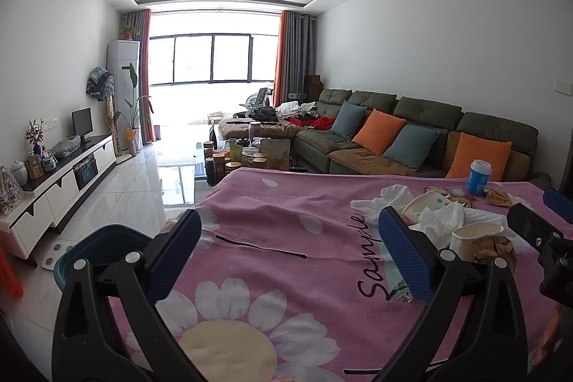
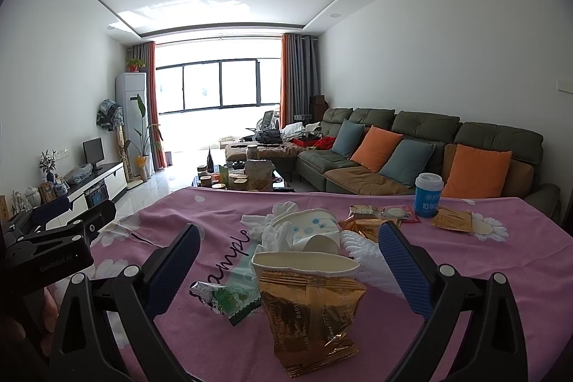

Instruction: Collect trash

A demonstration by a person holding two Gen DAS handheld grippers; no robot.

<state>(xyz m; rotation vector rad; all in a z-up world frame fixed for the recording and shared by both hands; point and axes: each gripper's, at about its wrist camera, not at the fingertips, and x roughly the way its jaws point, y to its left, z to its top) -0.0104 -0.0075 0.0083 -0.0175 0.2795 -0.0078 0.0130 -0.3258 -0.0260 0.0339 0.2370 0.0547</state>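
— Fingers on both tools stand spread wide, nothing between the blue pads. The right gripper (image 2: 288, 269) points level across the pink flower-print cloth (image 2: 465, 274), and a crinkled gold foil snack wrapper (image 2: 309, 317) lies in the gap between its fingers, touched by neither.

— And the left gripper (image 1: 290, 256)?

— It is held level too, over a bare stretch of the same cloth, off to the left of the rubbish. In its view the right gripper shows at the right edge, just beside the pile.

— Where does the trash lie?

— Just behind the gold wrapper stands a squashed white paper cup (image 2: 304, 264), its rim bent flat. Behind that a dotted white paper cup (image 2: 315, 228) lies on its side against crumpled white tissue (image 2: 272, 228). A torn green and silver wrapper (image 2: 229, 299) lies left of the gold one, near the right gripper's left finger. More gold packets (image 2: 449, 219) sit farther back, near an upright blue cup with a white lid (image 2: 428, 194).

— Any bin?

— A dark teal plastic bin (image 1: 104, 249) shows beyond the left gripper's left finger, beside the cloth's edge on the pale tiled floor (image 1: 143, 188).
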